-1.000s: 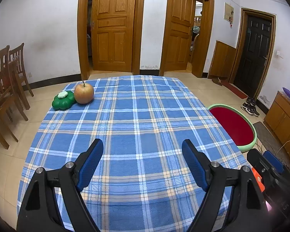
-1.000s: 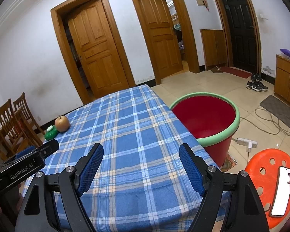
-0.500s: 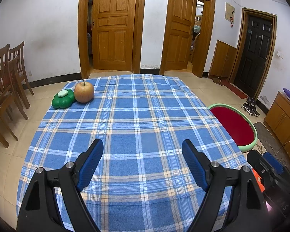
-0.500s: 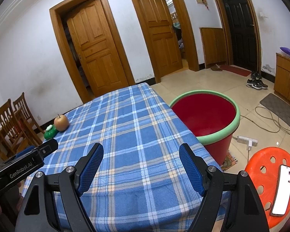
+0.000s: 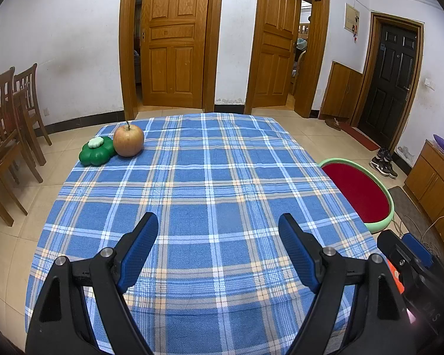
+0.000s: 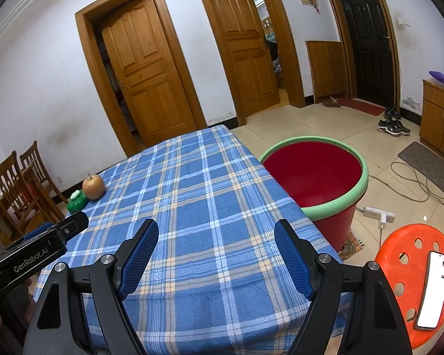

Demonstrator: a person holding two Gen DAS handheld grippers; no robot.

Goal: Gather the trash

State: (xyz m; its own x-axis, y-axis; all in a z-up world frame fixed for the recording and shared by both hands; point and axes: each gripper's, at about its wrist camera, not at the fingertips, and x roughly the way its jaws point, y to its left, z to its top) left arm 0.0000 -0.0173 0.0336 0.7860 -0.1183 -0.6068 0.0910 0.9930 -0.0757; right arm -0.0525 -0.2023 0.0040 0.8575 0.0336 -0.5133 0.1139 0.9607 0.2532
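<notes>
Blue pads (image 5: 139, 251) of the left tool (image 5: 218, 230) stand spread wide with nothing between them, above the near end of the table (image 5: 210, 177) in its blue plaid cloth. Right tool (image 6: 216, 235) is spread the same way — empty, over the same cloth. At the far left corner an apple (image 5: 128, 141) touches a green clover-shaped piece (image 5: 97, 151). Beside the table's right edge stands a red bin (image 6: 313, 174) with a green rim — on the floor.
</notes>
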